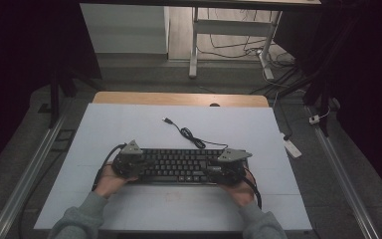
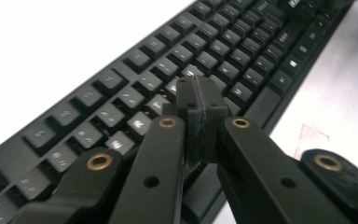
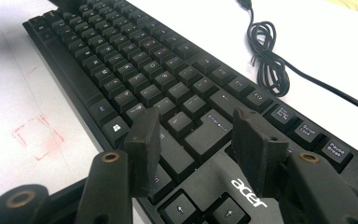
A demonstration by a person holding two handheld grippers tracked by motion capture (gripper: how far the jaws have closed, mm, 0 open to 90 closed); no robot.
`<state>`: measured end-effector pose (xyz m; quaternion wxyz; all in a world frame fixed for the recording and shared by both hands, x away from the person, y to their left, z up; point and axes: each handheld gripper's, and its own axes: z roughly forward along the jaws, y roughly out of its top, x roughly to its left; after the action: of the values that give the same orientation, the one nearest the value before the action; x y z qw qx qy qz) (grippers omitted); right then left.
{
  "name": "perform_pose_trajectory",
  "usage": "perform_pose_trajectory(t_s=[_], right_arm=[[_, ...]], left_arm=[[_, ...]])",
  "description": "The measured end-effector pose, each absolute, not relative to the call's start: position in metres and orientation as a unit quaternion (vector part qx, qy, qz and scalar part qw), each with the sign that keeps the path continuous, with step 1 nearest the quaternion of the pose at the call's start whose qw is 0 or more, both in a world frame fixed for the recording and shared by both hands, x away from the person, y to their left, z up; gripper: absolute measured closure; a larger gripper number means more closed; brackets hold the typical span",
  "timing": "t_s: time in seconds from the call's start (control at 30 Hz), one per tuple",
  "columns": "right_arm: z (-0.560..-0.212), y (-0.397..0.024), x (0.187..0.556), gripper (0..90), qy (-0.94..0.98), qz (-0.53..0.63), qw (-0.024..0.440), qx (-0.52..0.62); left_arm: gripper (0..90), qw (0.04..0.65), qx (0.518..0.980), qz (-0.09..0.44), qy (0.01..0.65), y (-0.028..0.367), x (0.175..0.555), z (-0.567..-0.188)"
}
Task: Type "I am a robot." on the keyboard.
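A black Acer keyboard (image 1: 179, 166) lies across the white tabletop (image 1: 129, 124), near the person's side. Its cable (image 1: 189, 134) coils behind it and ends in a loose USB plug (image 1: 166, 120). My left gripper (image 1: 129, 162) is over the keyboard's left end. In the left gripper view the keyboard (image 2: 223, 46) runs away diagonally, and the left gripper (image 2: 196, 93) is shut just above the keys, pads pressed together on nothing. My right gripper (image 1: 226, 167) is over the right end. In the right gripper view it (image 3: 199, 123) stands open above the Enter key, near the keyboard (image 3: 121, 56) and cable (image 3: 265, 60).
A faint red square mark (image 3: 37, 135) is drawn on the white surface in front of the keyboard. A wooden strip (image 1: 179, 98) borders the table's far edge. A white power strip (image 1: 292, 148) lies on the floor to the right, with desk legs and cables beyond.
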<state>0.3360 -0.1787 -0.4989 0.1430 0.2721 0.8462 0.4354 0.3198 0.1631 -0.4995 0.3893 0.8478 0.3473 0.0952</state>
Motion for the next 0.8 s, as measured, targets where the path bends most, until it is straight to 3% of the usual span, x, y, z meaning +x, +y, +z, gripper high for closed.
perform_pose_trajectory(t_s=[0.8], right_arm=[[-0.5,-0.179,0.337,51.9,0.847,0.433,0.139,0.276]], left_arm=[[89.1,0.361,0.866,0.088,0.335,0.141,0.321,-0.515]])
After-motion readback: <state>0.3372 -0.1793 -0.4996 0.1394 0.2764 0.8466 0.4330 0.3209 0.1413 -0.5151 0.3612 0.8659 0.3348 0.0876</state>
